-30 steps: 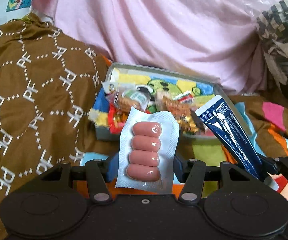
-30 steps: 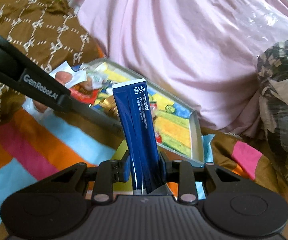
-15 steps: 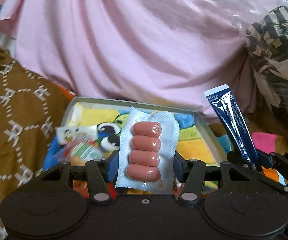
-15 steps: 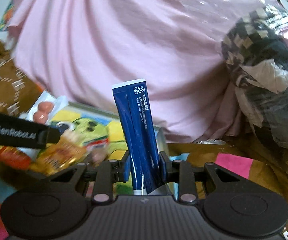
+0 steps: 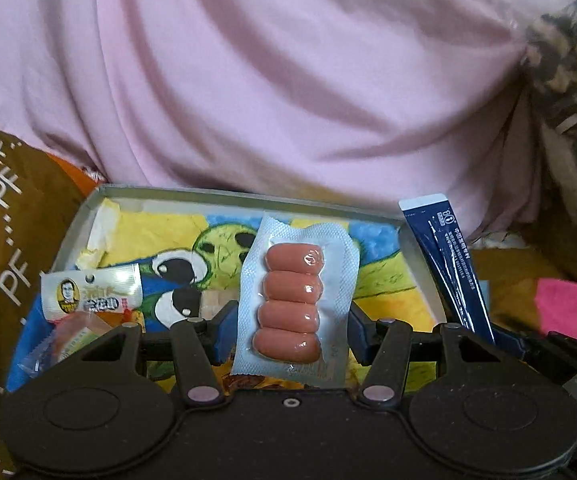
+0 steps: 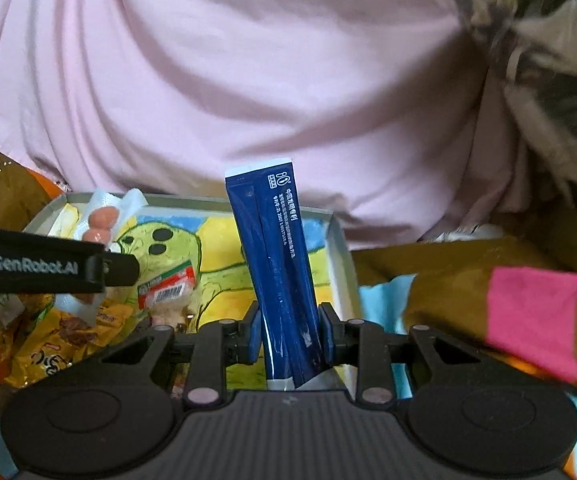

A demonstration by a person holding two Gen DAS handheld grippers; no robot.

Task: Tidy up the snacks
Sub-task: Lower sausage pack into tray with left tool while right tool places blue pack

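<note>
My left gripper (image 5: 288,332) is shut on a clear sausage pack (image 5: 294,304) with four pink sausages, held upright over a shallow grey tray (image 5: 224,194) with a cartoon picture on its floor. My right gripper (image 6: 290,334) is shut on a dark blue stick packet (image 6: 278,264), held upright over the tray's right part (image 6: 338,240). The blue packet also shows in the left wrist view (image 5: 446,264), and the sausage pack in the right wrist view (image 6: 102,220). Several snack packets lie in the tray's left half, among them a white one (image 5: 92,292) and a red-labelled one (image 6: 166,286).
A big pink cloth (image 5: 268,80) rises behind the tray. Brown patterned fabric (image 5: 4,240) lies to the left. A striped bundle in clear plastic (image 5: 572,80) sits at the right. A cover with a pink patch (image 6: 534,316) lies right of the tray.
Both grippers have moved forward over the tray with their packs still held. The tray now fills the lower middle of both views, and the pink cloth looms closer.
</note>
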